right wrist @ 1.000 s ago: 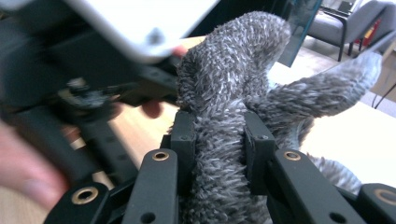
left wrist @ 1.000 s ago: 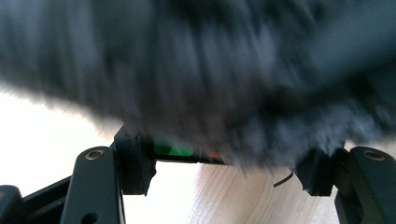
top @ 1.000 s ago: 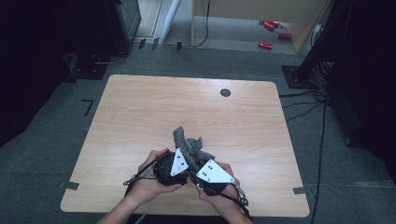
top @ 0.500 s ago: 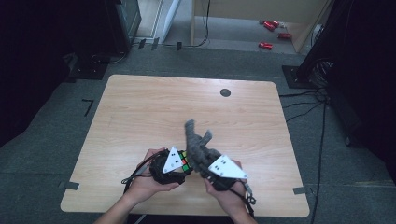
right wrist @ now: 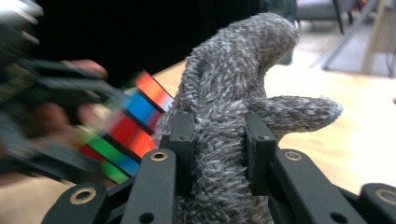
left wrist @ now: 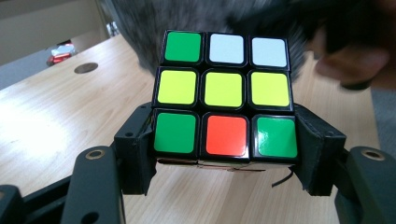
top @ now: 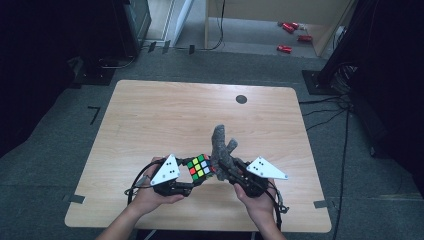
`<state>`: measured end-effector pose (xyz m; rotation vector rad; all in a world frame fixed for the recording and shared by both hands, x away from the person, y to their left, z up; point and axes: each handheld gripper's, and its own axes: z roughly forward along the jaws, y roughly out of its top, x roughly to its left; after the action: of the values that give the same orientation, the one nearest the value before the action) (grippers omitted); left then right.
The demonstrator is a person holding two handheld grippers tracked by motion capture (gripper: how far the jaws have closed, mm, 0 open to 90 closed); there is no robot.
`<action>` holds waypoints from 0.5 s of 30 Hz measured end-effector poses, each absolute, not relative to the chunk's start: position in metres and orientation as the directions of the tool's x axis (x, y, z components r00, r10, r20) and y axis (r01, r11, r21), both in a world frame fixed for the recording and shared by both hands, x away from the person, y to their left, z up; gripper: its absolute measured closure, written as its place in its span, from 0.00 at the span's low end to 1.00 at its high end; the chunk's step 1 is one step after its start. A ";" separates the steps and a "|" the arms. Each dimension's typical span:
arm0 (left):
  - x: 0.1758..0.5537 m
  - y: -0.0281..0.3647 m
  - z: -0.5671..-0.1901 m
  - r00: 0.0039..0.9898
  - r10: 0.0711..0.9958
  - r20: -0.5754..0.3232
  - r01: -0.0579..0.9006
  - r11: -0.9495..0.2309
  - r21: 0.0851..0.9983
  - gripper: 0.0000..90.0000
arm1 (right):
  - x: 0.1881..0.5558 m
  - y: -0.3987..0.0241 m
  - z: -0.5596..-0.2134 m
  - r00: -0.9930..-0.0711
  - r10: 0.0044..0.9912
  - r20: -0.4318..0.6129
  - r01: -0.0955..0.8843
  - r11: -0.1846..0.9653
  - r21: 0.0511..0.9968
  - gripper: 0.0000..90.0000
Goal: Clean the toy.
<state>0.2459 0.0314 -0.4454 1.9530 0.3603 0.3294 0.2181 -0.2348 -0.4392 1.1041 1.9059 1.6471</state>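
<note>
One cube point(top: 201, 167), one grey glove point(top: 222, 148), two grippers, one table point(top: 150, 115).

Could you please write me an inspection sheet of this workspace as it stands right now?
Surface: wooden table, round dark grommet near the far edge.
Job's things: puzzle cube and grey fuzzy glove, both held above the table's near part.
Clutter: nothing seen.
Grippers: left gripper shut on the puzzle cube; right gripper shut on the grey fuzzy glove.
Cables: black cable loops from the left gripper.
Surroundings: grey floor, red objects, floor cables at right.
</note>
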 end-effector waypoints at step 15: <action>0.246 0.030 -0.451 0.922 0.379 0.081 0.090 -0.414 0.906 0.39 | 0.212 -0.222 -0.431 -0.650 0.747 0.144 0.265 0.044 0.963 0.79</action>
<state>0.2463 0.0298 -0.4512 1.9861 0.3383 0.3304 0.2121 -0.2216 -0.4308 1.0170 1.9313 1.6366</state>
